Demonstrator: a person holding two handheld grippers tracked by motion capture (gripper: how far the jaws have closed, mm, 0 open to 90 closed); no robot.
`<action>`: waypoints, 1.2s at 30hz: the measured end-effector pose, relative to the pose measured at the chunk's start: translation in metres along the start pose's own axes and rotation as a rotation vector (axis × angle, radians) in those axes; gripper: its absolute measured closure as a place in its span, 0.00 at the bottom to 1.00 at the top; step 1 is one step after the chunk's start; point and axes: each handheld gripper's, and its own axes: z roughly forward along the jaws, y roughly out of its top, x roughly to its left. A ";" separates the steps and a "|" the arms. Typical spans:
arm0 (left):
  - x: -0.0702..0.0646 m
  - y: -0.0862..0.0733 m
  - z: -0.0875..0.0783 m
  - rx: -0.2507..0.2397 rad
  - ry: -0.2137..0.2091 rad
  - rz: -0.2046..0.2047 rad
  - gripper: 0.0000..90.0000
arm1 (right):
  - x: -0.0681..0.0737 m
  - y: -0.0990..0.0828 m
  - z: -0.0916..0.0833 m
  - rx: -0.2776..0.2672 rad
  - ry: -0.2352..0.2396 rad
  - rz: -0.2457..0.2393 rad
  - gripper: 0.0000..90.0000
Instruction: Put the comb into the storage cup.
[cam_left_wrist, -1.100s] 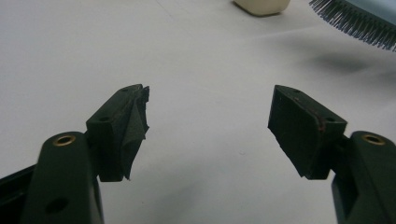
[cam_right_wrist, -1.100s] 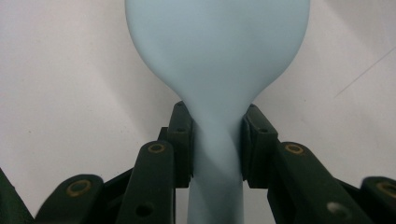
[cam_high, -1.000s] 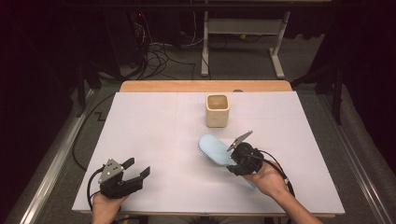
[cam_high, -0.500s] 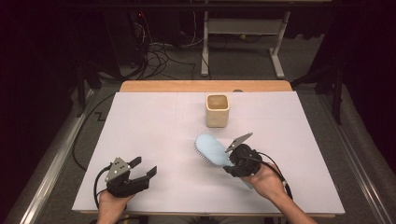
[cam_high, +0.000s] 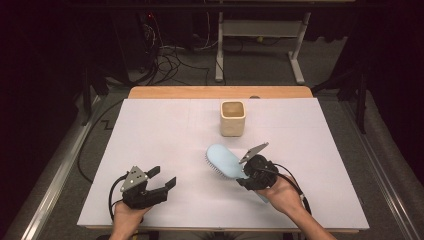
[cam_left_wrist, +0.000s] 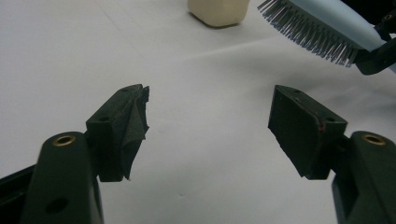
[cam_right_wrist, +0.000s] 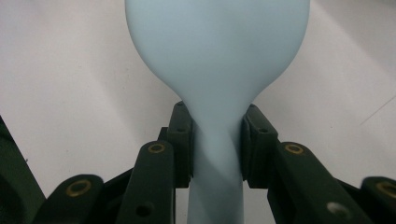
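A pale blue hairbrush is held above the white table, bristles facing down and to the left. My right gripper is shut on its neck; in the right gripper view both pads press the narrow handle of the hairbrush. My left gripper hovers at the front left with its jaws open and nothing between them. In the left gripper view the left gripper looks across bare table toward the brush's bristles at the upper right.
A cream square cup stands upright behind the brush, also seen as the cup in the left gripper view. The white sheet covers a wooden table. Cables and a metal frame lie on the floor beyond.
My left gripper has slid to the right, toward the table's middle. The brush head has swung slightly left and up while the right hand stayed put.
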 end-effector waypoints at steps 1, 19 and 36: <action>-0.001 0.001 0.001 -0.001 -0.004 -0.001 0.32 | 0.000 0.000 0.000 0.000 0.001 -0.001 0.78; -0.017 0.017 0.016 -0.010 -0.072 0.009 0.32 | 0.000 0.000 -0.006 -0.035 0.013 0.015 0.78; -0.038 0.037 0.041 0.023 -0.174 0.017 0.31 | 0.001 0.001 -0.012 -0.062 0.009 0.010 0.78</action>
